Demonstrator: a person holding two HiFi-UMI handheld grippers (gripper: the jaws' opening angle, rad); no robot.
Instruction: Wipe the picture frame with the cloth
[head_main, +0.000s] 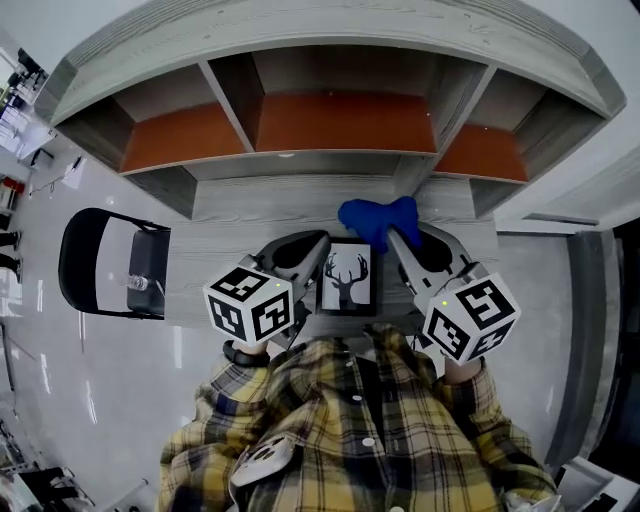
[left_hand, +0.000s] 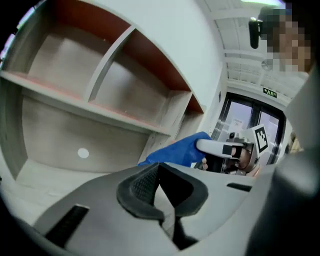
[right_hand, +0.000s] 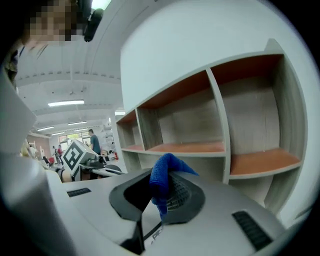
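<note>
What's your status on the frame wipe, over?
Left hand-held gripper shut on picture frame. Right hand-held gripper shut on blue cloth, which sits by the frame's top edge. No obstruction seen.

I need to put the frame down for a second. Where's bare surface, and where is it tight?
Bare desk lies left of the left gripper, toward the chair, plus a narrower strip right of the right gripper. The three shelf bays behind look empty. Tight in the middle, where picture frame, cloth and both grippers meet.
</note>
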